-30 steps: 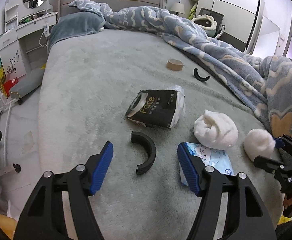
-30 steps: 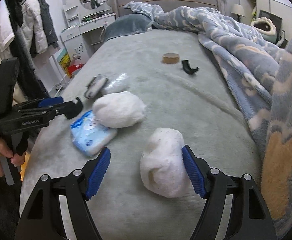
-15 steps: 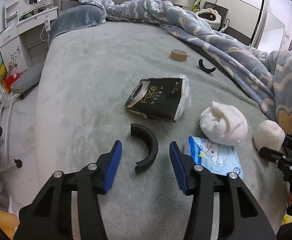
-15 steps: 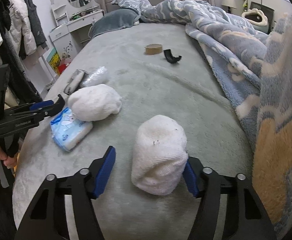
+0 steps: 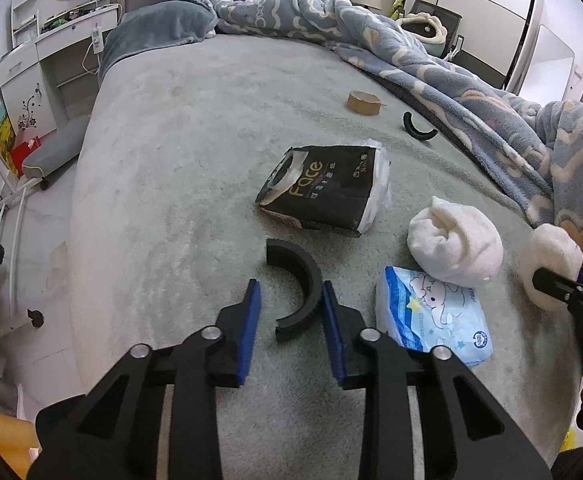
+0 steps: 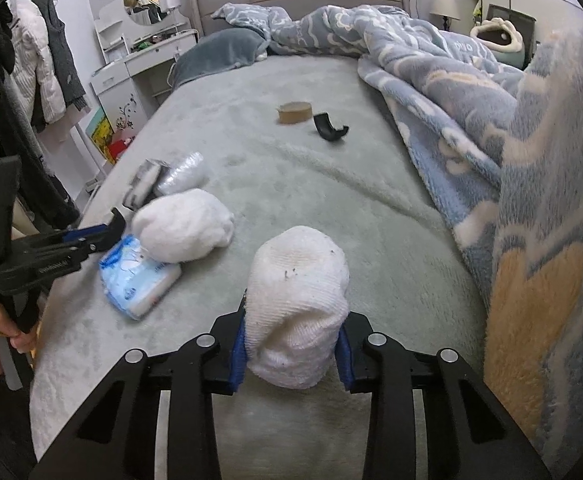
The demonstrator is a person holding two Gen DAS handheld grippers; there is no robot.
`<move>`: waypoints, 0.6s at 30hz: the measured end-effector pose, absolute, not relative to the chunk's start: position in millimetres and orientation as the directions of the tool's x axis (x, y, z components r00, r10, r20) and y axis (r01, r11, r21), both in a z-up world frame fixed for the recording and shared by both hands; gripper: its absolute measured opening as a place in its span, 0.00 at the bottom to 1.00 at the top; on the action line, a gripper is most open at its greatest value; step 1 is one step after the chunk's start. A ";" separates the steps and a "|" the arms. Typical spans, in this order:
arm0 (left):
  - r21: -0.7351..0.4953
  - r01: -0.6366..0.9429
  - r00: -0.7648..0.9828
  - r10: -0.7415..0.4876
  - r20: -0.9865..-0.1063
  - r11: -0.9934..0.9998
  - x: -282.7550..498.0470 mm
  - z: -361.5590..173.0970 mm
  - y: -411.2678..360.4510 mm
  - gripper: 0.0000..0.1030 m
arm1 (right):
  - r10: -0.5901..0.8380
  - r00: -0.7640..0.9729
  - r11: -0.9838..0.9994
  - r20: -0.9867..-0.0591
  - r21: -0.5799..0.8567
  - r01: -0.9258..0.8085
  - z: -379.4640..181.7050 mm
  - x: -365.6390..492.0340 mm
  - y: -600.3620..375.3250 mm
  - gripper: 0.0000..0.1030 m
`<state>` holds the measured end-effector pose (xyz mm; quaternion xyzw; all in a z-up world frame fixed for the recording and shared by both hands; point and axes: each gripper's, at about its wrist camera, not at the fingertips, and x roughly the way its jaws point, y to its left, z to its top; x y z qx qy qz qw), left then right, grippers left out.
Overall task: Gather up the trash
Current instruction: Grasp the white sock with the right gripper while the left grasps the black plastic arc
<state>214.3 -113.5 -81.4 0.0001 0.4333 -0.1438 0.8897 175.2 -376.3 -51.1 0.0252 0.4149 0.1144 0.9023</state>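
The right gripper was clenched on a white wad, its blue fingers pressing the soft sides near the base, at the near right of the bed. The grip looked low on the wad; lifting straight up and slowly would probably keep the loose cloth from slipping out.

The left gripper straddled a black half-ring lying flat on the bed, fingers partly closed. The right finger touched or nearly touched the ring's outer curve, while the left finger stood clear of it. That squeeze would likely land on one side of the arc only, so centring the ring's thick part between the pads before closing seemed wise, pressing down a little into the plush cover.

Just right lay a blue wipes pack, with a second wad touching its far edge. Farther lay a black tissue pack, then a tape roll and another half-ring near the blanket.
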 end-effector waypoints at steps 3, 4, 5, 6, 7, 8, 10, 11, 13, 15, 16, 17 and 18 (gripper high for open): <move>-0.131 0.268 0.582 -0.269 -0.767 0.954 211.9 -80.1 -113.8 0.21 | 0.243 0.641 0.969 -0.728 0.154 -0.192 -42.8 174.4 -373.1 0.35; -0.132 0.272 0.582 -0.272 -0.767 0.953 210.8 -79.7 -113.7 0.21 | 0.247 0.644 0.968 -0.724 0.158 -0.195 -40.2 174.9 -371.2 0.35; -0.130 0.274 0.583 -0.273 -0.766 0.953 209.4 -78.9 -113.6 0.21 | 0.253 0.648 0.967 -0.718 0.161 -0.199 -37.2 174.6 -369.0 0.35; -0.130 0.275 0.584 -0.273 -0.765 0.953 208.4 -78.3 -113.2 0.21 | 0.260 0.652 0.965 -0.713 0.163 -0.206 -34.6 174.1 -366.4 0.35; -0.129 0.276 0.586 -0.273 -0.763 0.952 206.6 -77.2 -112.3 0.20 | 0.264 0.653 0.963 -0.710 0.162 -0.213 -32.4 174.0 -363.7 0.35; -0.129 0.277 0.587 -0.274 -0.762 0.952 206.1 -76.3 -111.9 0.15 | 0.268 0.653 0.962 -0.708 0.161 -0.221 -30.9 173.9 -360.4 0.35; -0.124 0.275 0.596 -0.270 -0.756 0.953 203.3 -72.9 -109.1 0.13 | 0.275 0.652 0.960 -0.707 0.160 -0.231 -28.3 174.1 -353.8 0.35; -0.126 0.272 0.600 -0.270 -0.753 0.954 202.3 -70.9 -106.5 0.13 | 0.279 0.652 0.958 -0.705 0.161 -0.236 -27.3 173.6 -351.3 0.35; -0.132 0.271 0.603 -0.275 -0.749 0.954 201.3 -68.4 -102.7 0.13 | 0.284 0.653 0.957 -0.702 0.160 -0.244 -24.6 173.4 -346.1 0.35; -0.136 0.273 0.604 -0.279 -0.746 0.952 199.0 -65.8 -98.0 0.13 | 0.292 0.654 0.954 -0.698 0.163 -0.251 -21.9 173.5 -341.2 0.35; -0.136 0.274 0.605 -0.280 -0.745 0.952 198.0 -64.7 -96.1 0.13 | 0.299 0.655 0.952 -0.694 0.167 -0.259 -20.1 173.2 -337.6 0.35; -0.136 0.273 0.606 -0.280 -0.744 0.952 197.7 -63.5 -95.1 0.13 | 0.307 0.654 0.949 -0.691 0.172 -0.264 -18.7 173.0 -334.7 0.35; -0.133 0.272 0.609 -0.278 -0.743 0.953 196.6 -62.3 -91.8 0.13 | 0.322 0.650 0.944 -0.688 0.184 -0.273 -17.1 173.6 -331.3 0.35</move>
